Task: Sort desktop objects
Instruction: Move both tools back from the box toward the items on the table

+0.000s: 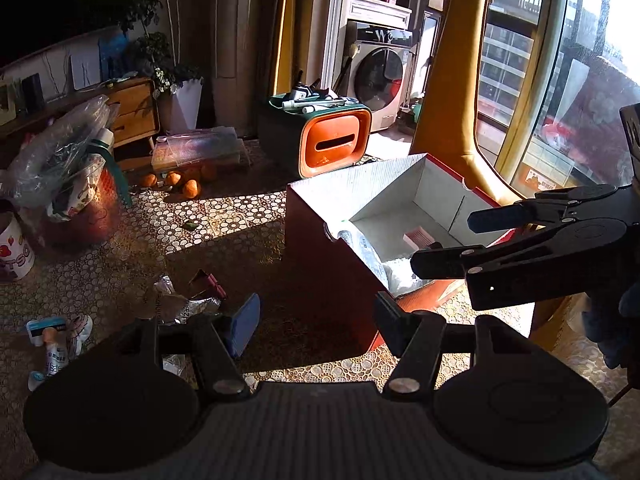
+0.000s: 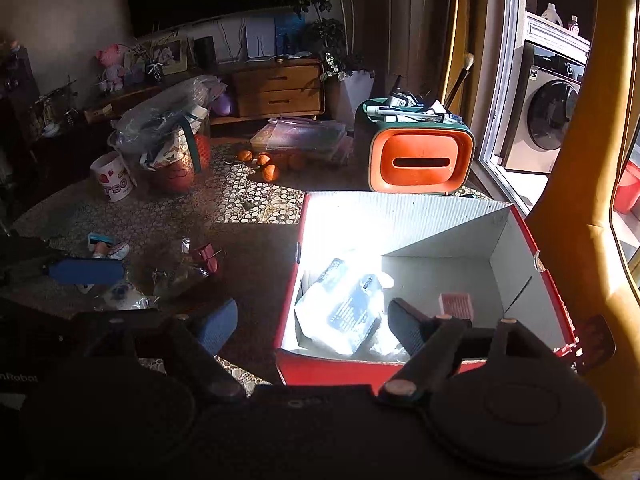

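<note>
Lace-covered table (image 2: pixel 256 208), half sun, half shade. Far left sit a mug (image 2: pixel 114 178) and a bagged basket (image 2: pixel 172 148); crumpled wrappers (image 1: pixel 180 300) lie in open shade mid-table, oranges (image 2: pixel 270 172) behind. The red box (image 2: pixel 400 372) at the right edge holds a white packet (image 2: pixel 344 312). Left hand-held gripper (image 1: pixel 316 324) is half-wide with nothing in it; right hand-held gripper (image 2: pixel 316 324) gapes empty over the box's near left corner.

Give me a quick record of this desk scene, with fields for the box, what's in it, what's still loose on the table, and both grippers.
box: red box, open top, white inside
in box: white plastic packet; pink item
loose on table: crumpled wrappers, small tubes, oranges
left gripper: jaws open, empty
right gripper: jaws open, empty, one finger over the box
</note>
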Tool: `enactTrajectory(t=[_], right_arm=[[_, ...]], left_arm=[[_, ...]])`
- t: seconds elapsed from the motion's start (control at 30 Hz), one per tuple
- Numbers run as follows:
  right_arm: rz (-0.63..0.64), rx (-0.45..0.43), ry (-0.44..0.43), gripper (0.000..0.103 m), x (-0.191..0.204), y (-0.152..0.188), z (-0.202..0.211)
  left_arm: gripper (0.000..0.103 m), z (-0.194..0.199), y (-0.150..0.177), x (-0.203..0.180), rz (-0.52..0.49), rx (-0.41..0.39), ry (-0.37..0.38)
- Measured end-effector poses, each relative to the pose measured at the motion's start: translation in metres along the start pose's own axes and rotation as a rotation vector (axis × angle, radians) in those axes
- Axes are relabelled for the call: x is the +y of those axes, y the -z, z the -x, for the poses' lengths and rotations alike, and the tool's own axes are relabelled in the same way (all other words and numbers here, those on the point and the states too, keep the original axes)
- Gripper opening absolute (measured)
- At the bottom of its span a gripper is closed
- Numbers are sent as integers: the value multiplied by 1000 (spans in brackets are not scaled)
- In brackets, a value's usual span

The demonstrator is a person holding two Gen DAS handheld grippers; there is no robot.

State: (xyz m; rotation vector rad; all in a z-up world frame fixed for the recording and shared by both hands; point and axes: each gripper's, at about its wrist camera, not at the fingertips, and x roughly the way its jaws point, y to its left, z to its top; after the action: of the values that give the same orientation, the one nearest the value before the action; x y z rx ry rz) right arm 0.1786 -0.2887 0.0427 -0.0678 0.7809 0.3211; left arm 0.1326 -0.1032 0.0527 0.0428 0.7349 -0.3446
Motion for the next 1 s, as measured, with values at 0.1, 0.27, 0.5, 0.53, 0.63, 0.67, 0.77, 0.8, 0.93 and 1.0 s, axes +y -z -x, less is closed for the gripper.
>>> enactTrajectory(t=[0.1,0.27,0.5,0.53,0.63,0.67,0.77,0.8,0.93,1.0], right_arm=[[12,-10,-14,84,16,2,2],[26,-24,-47,85,39,7,1],[41,-24,-79,85,68,16,-11],[47,-26,-83,85,73,17,-13],[58,-28,-86,85,85,20,-19],[59,-29,-89,85,88,21,-20],[67,-33,-99,85,100,24,-25],[71,-34,-103,85,104,25,-26],[85,-38,-119,85,118,28,-29],[98,-41,-122,85,124,30,-31]], left_arm=[[62,11,10,11,18,-13,-10],[62,28,25,31,33,-41,-41],[62,43,48,59,73,-61,-70],[62,45,52,63,77,-65,-77],[62,49,61,73,87,-71,-92],[62,50,64,77,92,-74,-94],[62,53,74,86,107,-77,-102],[62,53,77,88,109,-76,-110],[62,54,91,97,120,-72,-143],[62,54,98,103,134,-67,-151]])
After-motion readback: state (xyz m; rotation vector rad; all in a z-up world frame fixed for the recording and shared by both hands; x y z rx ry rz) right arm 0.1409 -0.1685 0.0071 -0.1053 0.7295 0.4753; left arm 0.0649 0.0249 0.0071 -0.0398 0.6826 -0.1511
